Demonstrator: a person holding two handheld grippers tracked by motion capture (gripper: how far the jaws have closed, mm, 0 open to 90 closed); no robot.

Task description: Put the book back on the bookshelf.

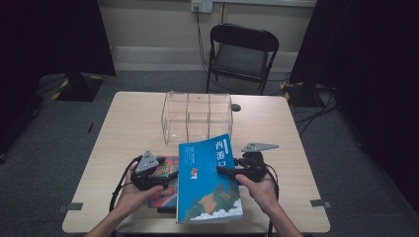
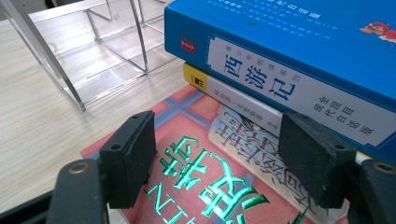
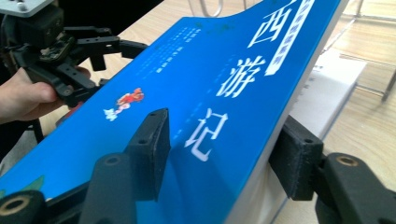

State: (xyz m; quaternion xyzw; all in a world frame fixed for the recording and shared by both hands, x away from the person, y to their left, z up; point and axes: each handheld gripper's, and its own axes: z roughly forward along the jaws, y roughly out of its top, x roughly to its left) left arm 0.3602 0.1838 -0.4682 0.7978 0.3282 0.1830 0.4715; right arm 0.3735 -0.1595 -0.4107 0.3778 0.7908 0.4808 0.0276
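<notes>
A blue book (image 1: 207, 182) with white characters tops a small stack at the table's front. My right gripper (image 1: 222, 170) comes in from the book's right and is shut on the blue book (image 3: 210, 79), one jaw on the cover and the other under its page edge (image 3: 224, 149). That side is raised off a white-spined book (image 3: 327, 88) beneath it. My left gripper (image 1: 173, 175) stands open just above a red book (image 2: 187, 154) with green lettering, its jaws (image 2: 217, 154) apart beside the stack's spines. The white-spined book (image 2: 243, 105) lies under the blue book (image 2: 280, 42).
A clear acrylic organizer (image 1: 197, 116) with several compartments stands behind the books, mid-table. A small dark object (image 1: 236, 107) lies at its right. A black folding chair (image 1: 242, 49) stands beyond the wooden table (image 1: 133, 128).
</notes>
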